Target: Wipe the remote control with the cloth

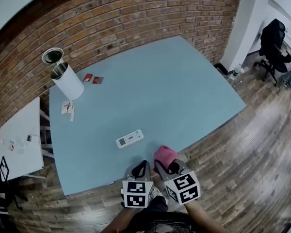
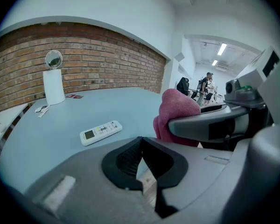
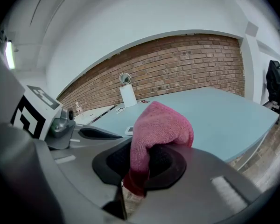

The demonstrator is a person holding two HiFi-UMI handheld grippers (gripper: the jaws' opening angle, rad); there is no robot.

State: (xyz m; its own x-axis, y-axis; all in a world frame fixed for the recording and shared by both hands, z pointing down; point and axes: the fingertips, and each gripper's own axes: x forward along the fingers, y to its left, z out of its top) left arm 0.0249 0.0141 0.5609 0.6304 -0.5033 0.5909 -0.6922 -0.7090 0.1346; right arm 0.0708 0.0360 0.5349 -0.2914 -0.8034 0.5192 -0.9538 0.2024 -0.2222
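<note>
A white remote control [image 1: 129, 139] [image 2: 100, 131] lies flat on the light blue table [image 1: 160, 91], near its front edge. My right gripper [image 1: 161, 167] [image 3: 139, 171] is shut on a pink cloth [image 1: 164, 156] [image 3: 157, 127] that bulges out over its jaws, just right of the remote and at the table's edge. My left gripper [image 1: 142, 168] [image 2: 139, 164] is shut with nothing in it, close beside the right one and short of the remote. The pink cloth [image 2: 177, 115] shows at the right in the left gripper view.
A white cylinder with a round mirror [image 1: 64, 75] stands at the table's far left, with red cards [image 1: 93, 78] and papers [image 1: 68, 108] near it. A small white side table [image 1: 20, 139] stands left. An office chair [image 1: 275, 42] is far right on the wooden floor.
</note>
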